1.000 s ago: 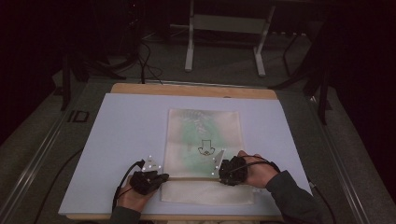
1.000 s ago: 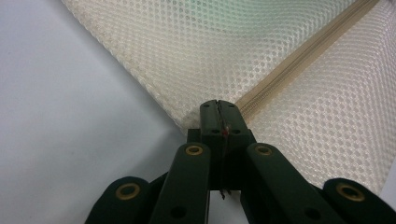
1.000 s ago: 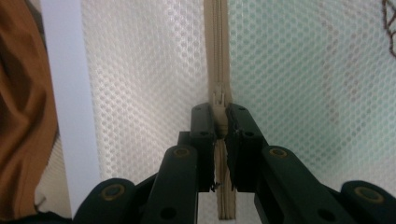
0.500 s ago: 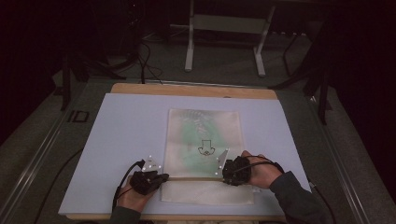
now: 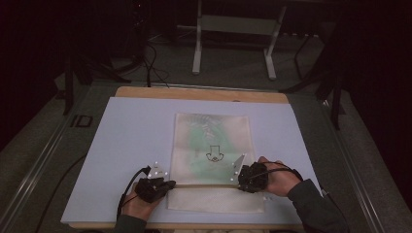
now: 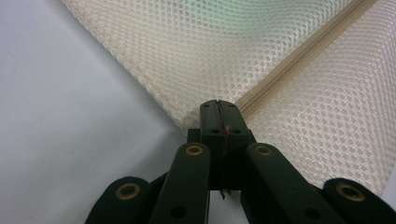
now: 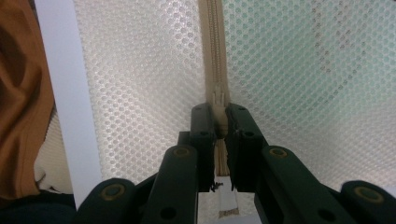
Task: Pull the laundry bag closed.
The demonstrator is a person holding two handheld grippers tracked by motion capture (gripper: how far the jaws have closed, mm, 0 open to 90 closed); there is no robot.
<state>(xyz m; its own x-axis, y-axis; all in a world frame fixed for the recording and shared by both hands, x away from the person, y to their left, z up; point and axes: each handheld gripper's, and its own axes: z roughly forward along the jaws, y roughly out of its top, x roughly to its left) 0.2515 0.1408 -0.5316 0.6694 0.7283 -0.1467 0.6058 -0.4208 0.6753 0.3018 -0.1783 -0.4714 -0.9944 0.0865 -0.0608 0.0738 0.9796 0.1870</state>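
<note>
Tongs, left: clenched on the near left edge of a cream mesh bag at the end of its zipper; seen in the high view at the bag's left side. Tongs, right: clenched on the zipper pull, at the bag's right side in the high view. Bag: lying flat at the middle of a pale sheet on the table, something green showing through the mesh.

Dim room, dark walls. Grey carpet floor. Wooden table under a pale sheet. White metal stand behind; black cables trail across the floor.
</note>
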